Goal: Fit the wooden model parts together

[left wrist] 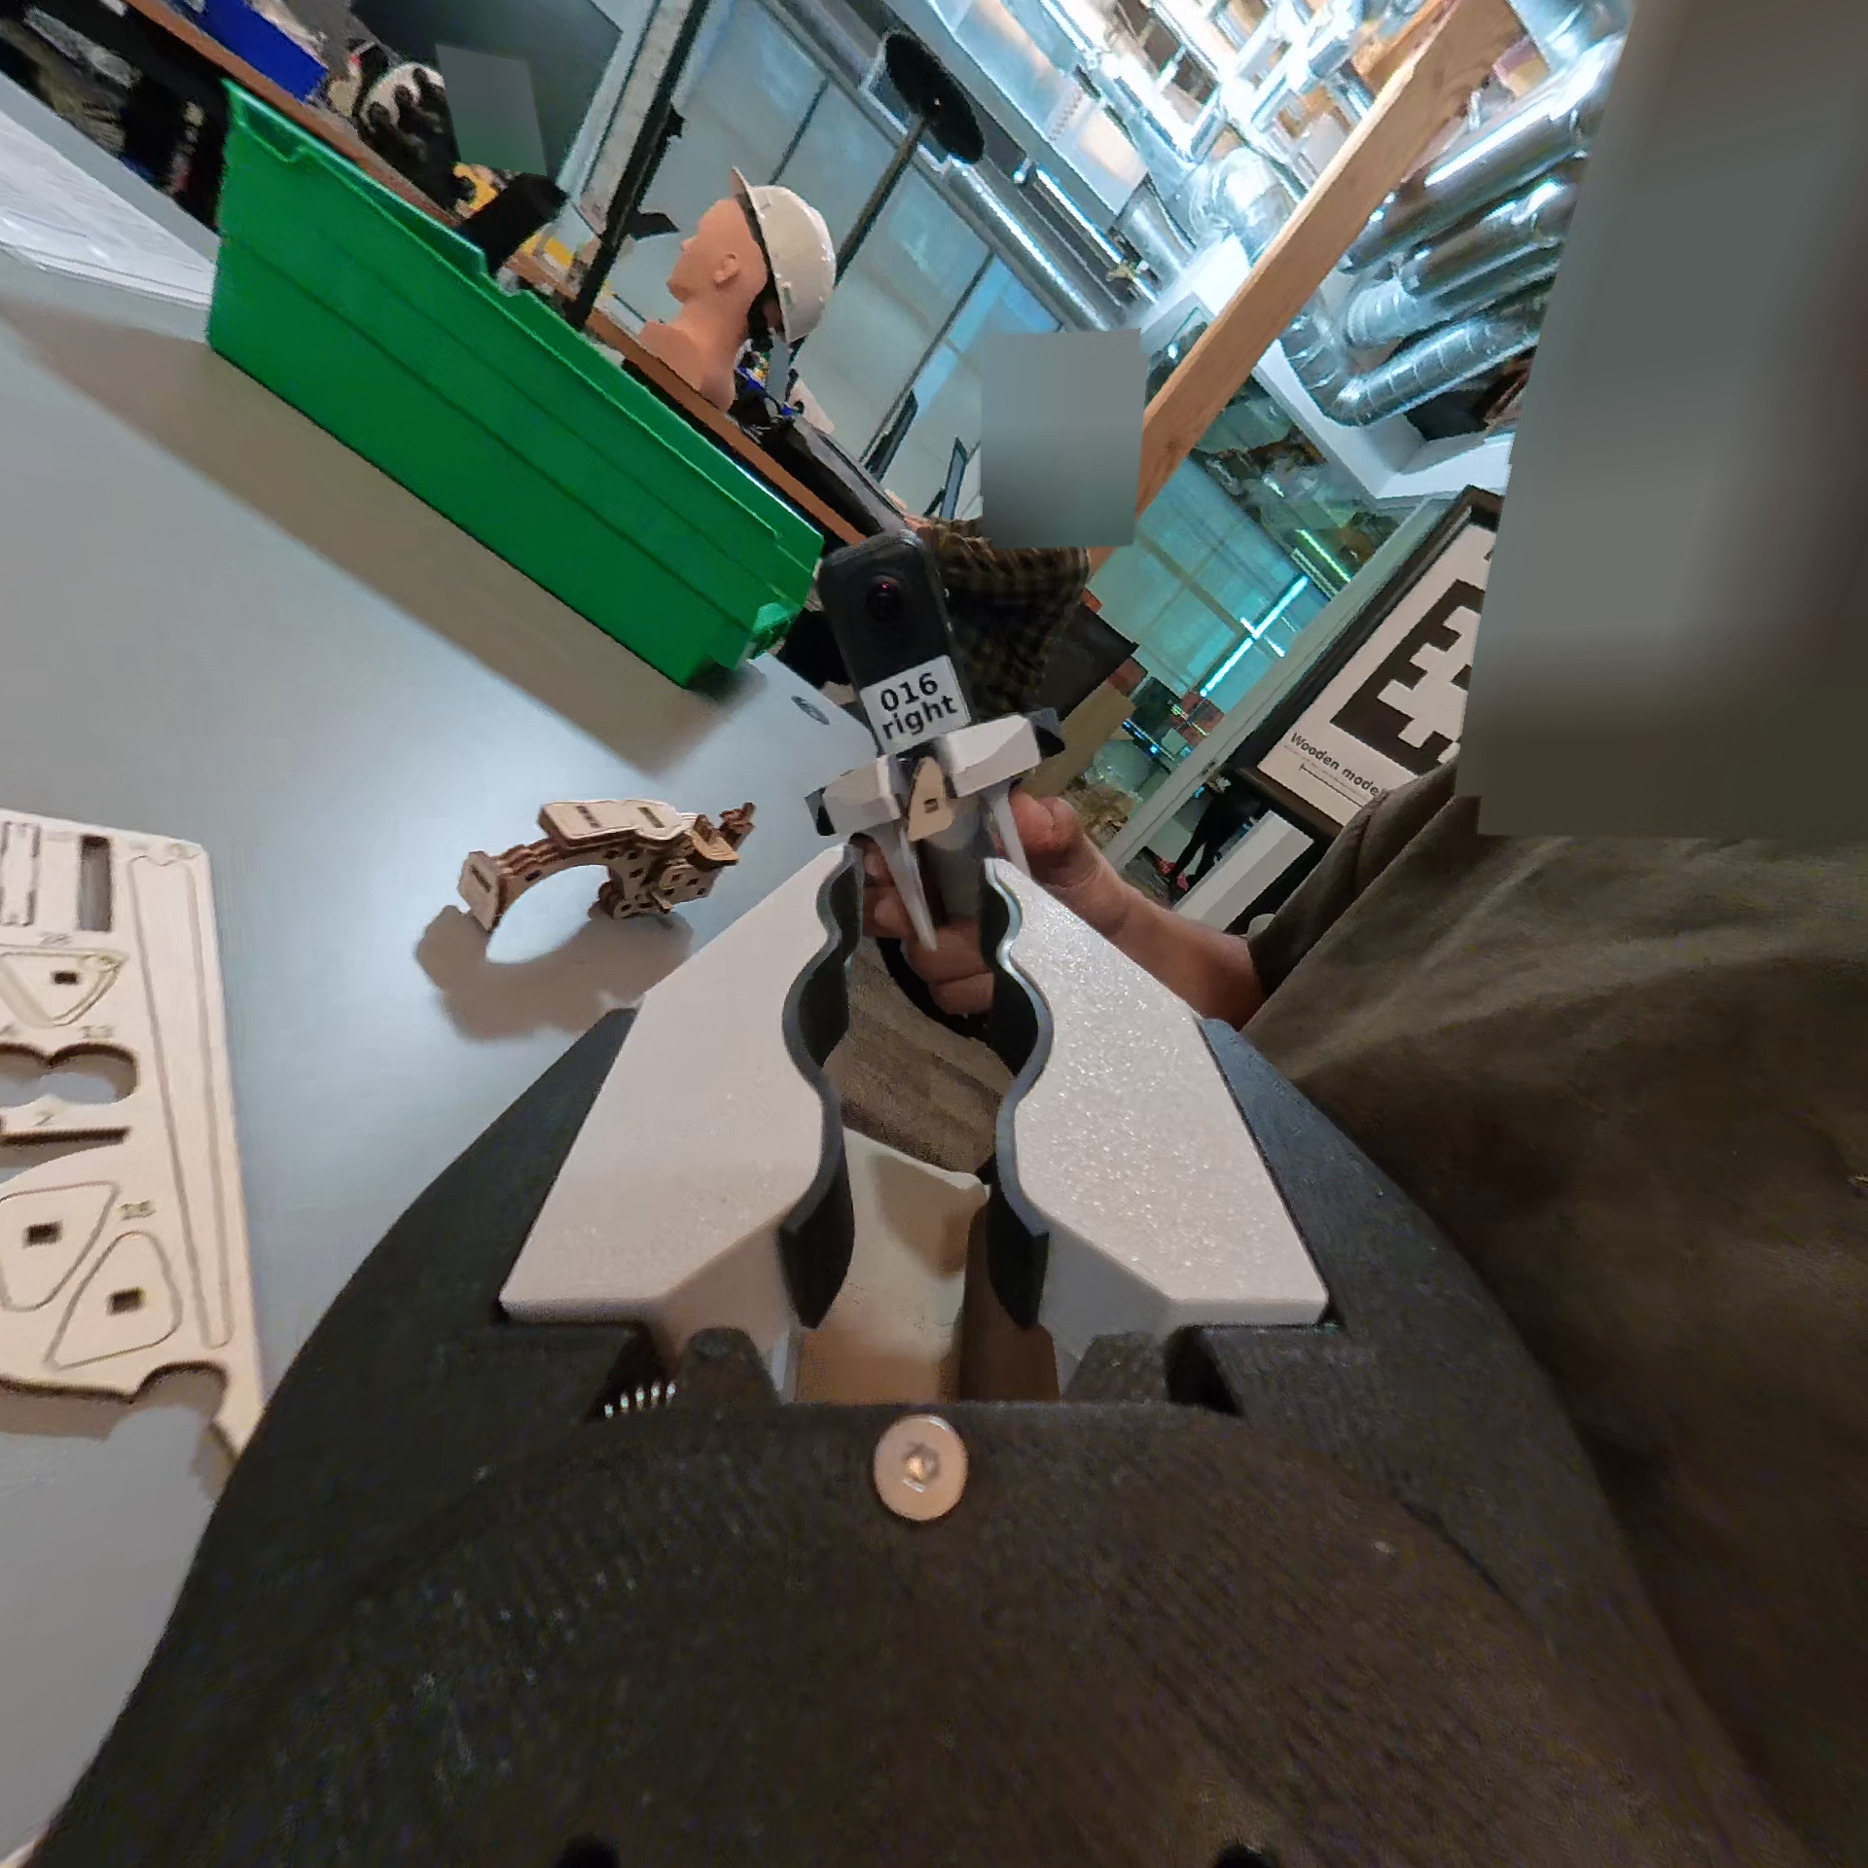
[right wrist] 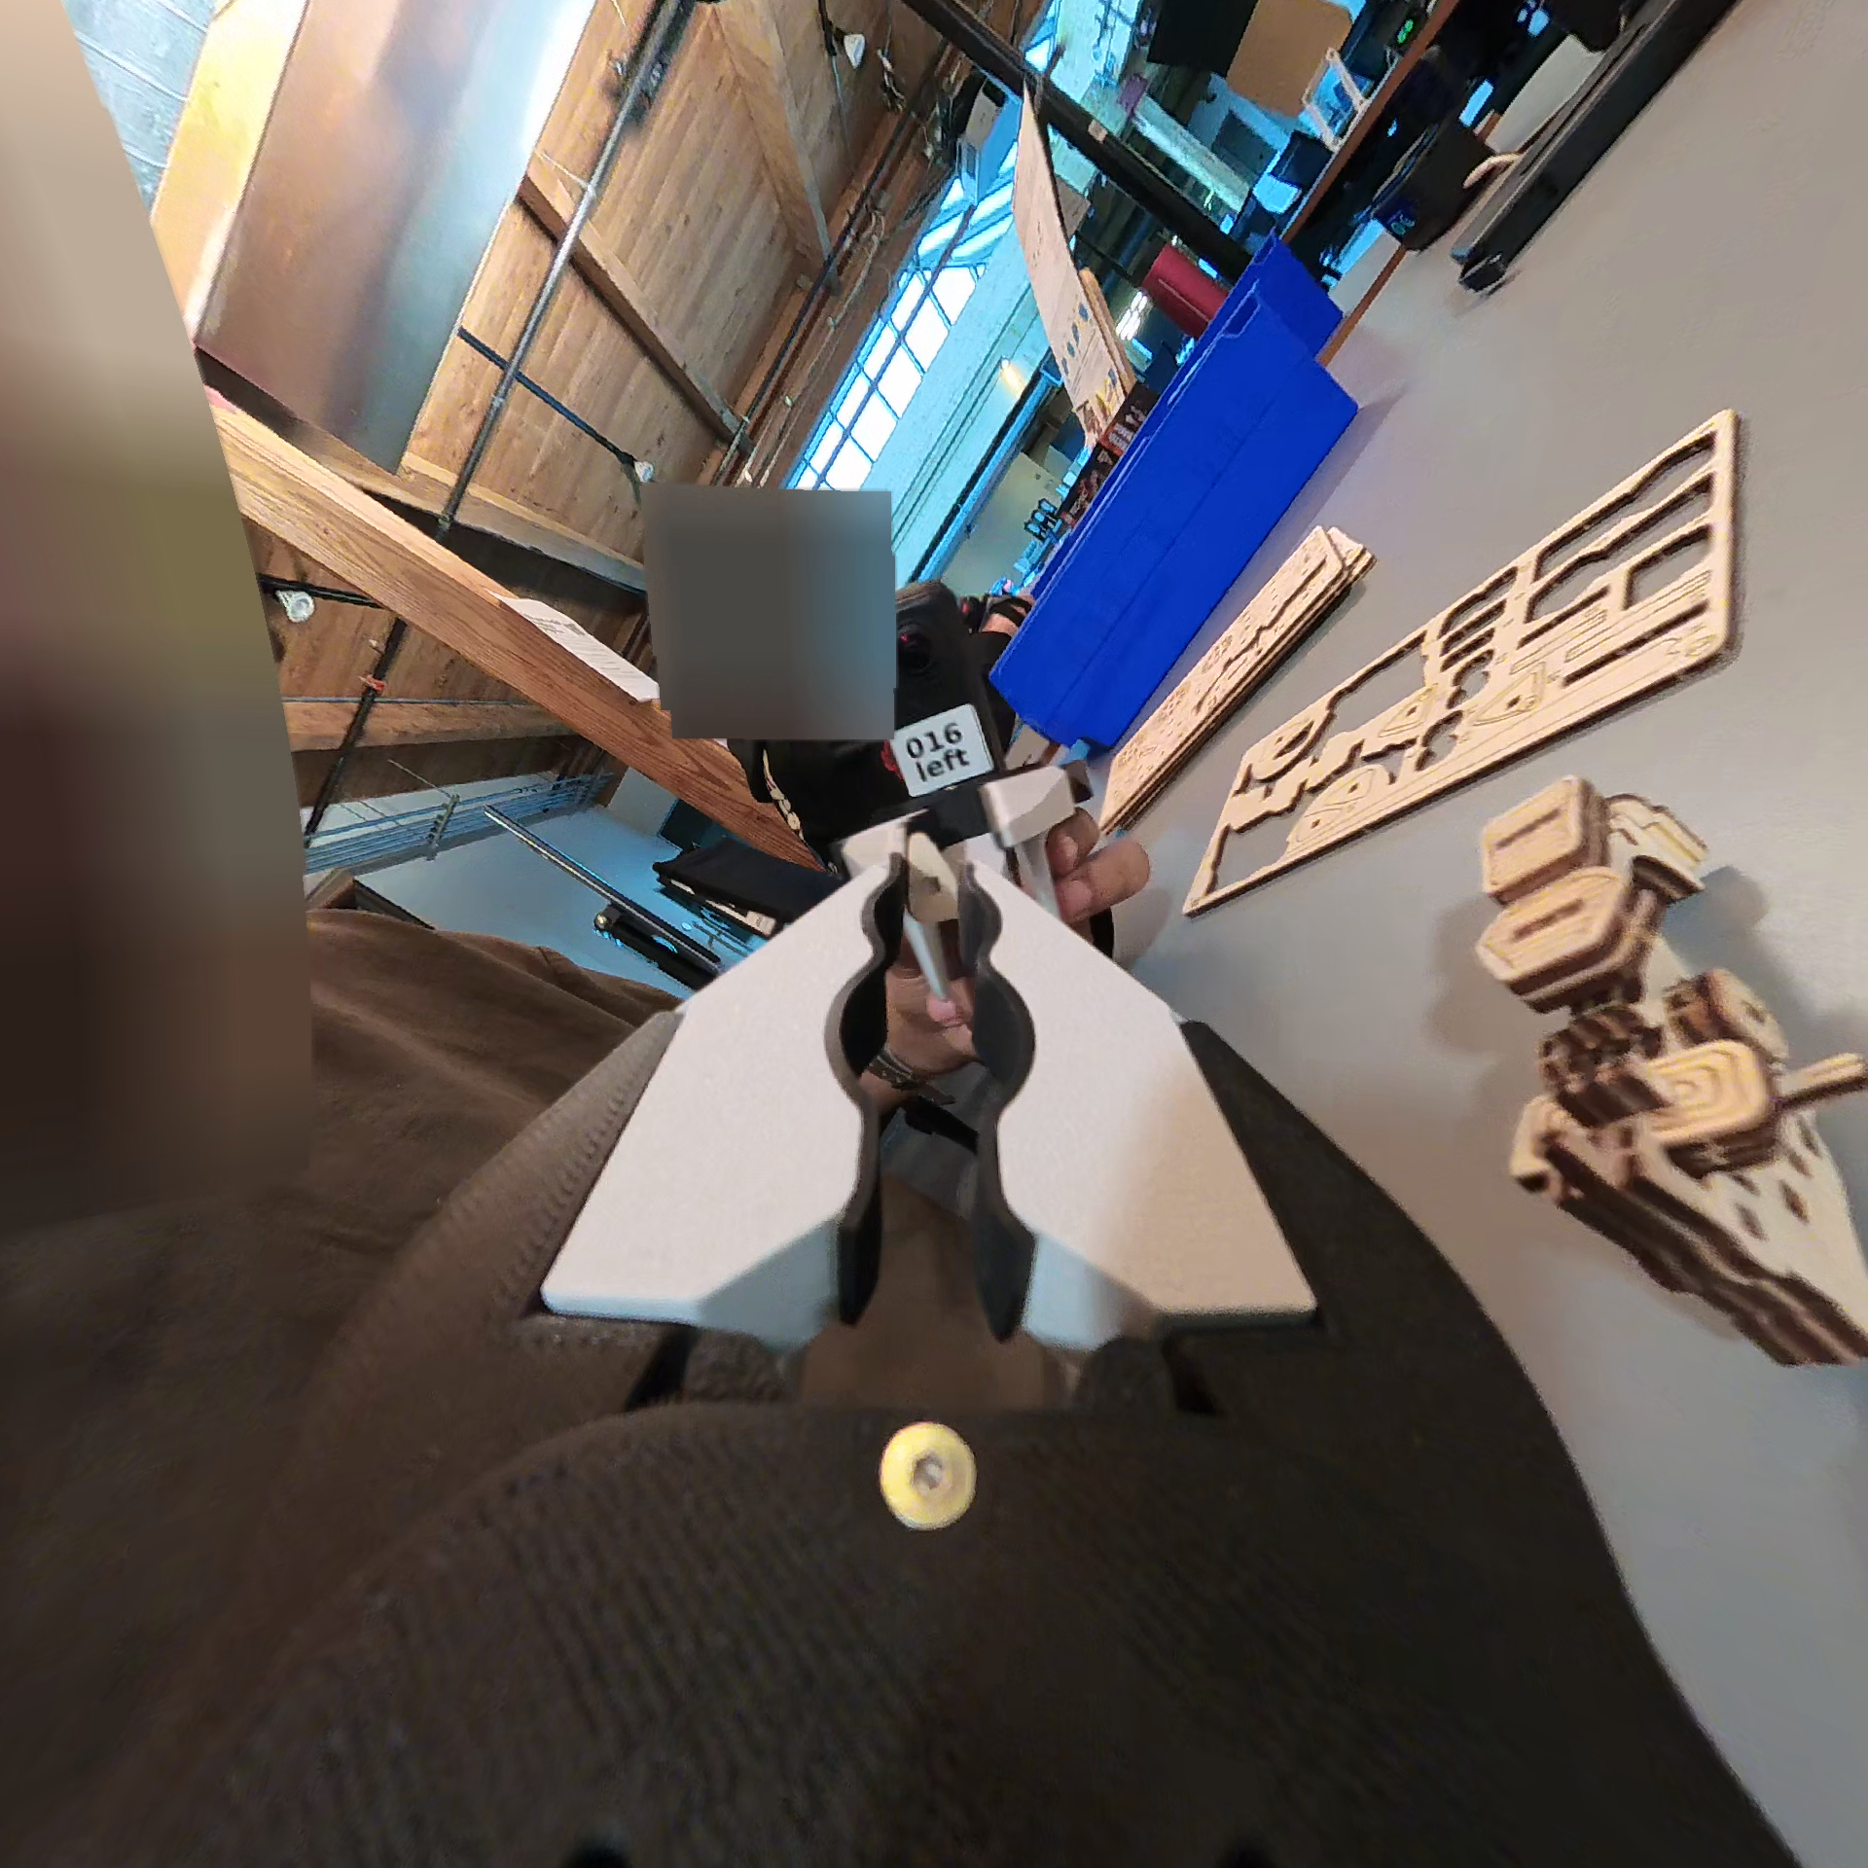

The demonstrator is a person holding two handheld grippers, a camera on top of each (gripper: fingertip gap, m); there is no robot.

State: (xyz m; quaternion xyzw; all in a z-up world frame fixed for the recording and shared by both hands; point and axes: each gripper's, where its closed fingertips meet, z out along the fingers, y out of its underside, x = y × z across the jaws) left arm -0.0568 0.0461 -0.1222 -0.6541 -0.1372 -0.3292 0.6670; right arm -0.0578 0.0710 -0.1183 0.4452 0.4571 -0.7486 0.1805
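Observation:
My right gripper point(right wrist: 930, 881) is shut on a small pale wooden part point(right wrist: 928, 877), pinched at the fingertips and held up in the air. In the left wrist view the same part point(left wrist: 927, 804) shows in the right gripper point(left wrist: 935, 824), facing my left gripper. My left gripper point(left wrist: 925, 881) is open and empty, just short of the part. The partly built wooden model point(left wrist: 606, 859) stands on the grey table point(left wrist: 303, 657), left of both grippers; it also shows in the right wrist view point(right wrist: 1658, 1112).
Punched-out wooden part sheets lie on the table point(left wrist: 101, 1112) point(right wrist: 1466, 708), with a stack of further sheets point(right wrist: 1233, 677) behind. A green bin point(left wrist: 485, 425) and a blue bin point(right wrist: 1162, 546) stand at the table's far side. A person's torso is close behind the grippers. The tips of both grippers are at nearly the same place.

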